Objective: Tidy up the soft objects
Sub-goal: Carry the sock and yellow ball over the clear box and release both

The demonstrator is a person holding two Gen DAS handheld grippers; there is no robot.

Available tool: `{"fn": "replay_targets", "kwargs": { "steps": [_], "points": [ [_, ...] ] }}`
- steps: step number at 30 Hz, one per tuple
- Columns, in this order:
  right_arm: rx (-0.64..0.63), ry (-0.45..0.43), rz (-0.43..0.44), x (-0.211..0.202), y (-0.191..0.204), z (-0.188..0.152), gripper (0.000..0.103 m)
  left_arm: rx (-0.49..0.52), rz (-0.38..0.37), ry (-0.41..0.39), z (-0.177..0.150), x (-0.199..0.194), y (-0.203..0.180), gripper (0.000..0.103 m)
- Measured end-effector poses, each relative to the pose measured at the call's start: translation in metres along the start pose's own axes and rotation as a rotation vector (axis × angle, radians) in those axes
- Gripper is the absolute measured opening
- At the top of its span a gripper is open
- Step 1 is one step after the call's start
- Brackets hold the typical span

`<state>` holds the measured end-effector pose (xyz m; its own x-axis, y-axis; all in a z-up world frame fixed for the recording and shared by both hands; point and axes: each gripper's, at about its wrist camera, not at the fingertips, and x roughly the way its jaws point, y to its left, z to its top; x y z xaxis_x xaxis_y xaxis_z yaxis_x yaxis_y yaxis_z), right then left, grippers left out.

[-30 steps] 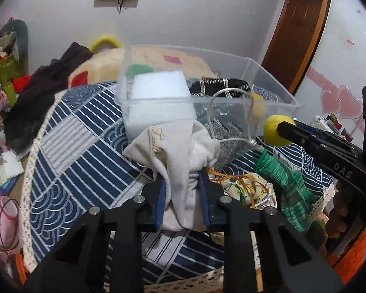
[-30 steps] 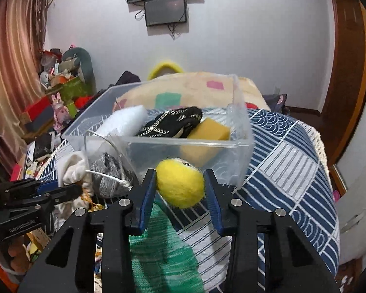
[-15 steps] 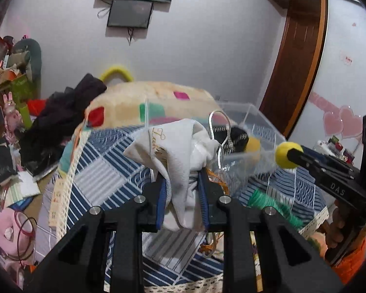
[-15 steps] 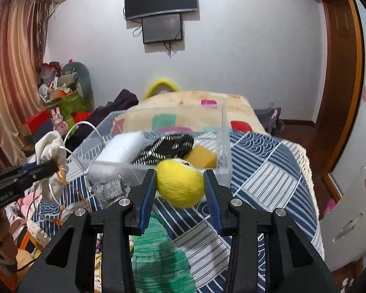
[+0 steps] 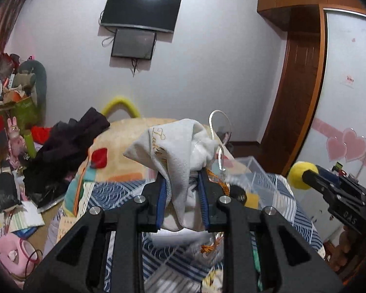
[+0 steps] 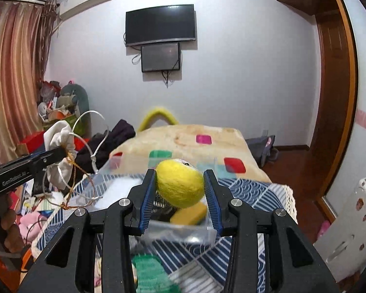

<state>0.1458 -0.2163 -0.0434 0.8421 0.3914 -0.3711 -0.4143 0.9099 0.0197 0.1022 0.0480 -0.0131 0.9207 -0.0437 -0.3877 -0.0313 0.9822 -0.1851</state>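
My left gripper (image 5: 181, 183) is shut on a white cloth pouch (image 5: 175, 151) with a silver cord loop and gold string, held above the table. It also shows in the right wrist view (image 6: 59, 141). My right gripper (image 6: 179, 188) is shut on a fuzzy yellow ball (image 6: 179, 186), held above the near edge of the clear plastic bin (image 6: 183, 234). The ball also shows in the left wrist view (image 5: 296, 174). The bin holds a white foam block (image 6: 114, 190), a yellow sponge (image 6: 190, 216) and a dark item.
A blue patterned tablecloth (image 6: 256, 195) covers the table. A green knitted cloth (image 6: 148, 276) lies near the front edge. A beige bed (image 6: 195, 134) stands behind. Clutter and dark clothes (image 5: 66, 141) are on the left. A wooden door (image 5: 297, 92) is at right.
Both grippers have risen with their loads. The pouch and the ball now sit higher than the bin, which has dropped lower in both views.
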Motion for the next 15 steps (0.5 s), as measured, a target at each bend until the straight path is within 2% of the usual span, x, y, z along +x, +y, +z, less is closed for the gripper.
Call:
{"fn": "replay_targets", "kwargs": {
  "steps": [7, 15],
  "points": [
    [0.004, -0.003, 0.009, 0.018, 0.005, 0.004, 0.036, 0.019, 0.042, 0.009, 0.003, 0.027, -0.006, 0.023],
    [-0.033, 0.105, 0.024, 0.056, 0.018, -0.015, 0.036, 0.053, 0.037, 0.119, -0.024, 0.066, -0.010, 0.023]
  ]
}}
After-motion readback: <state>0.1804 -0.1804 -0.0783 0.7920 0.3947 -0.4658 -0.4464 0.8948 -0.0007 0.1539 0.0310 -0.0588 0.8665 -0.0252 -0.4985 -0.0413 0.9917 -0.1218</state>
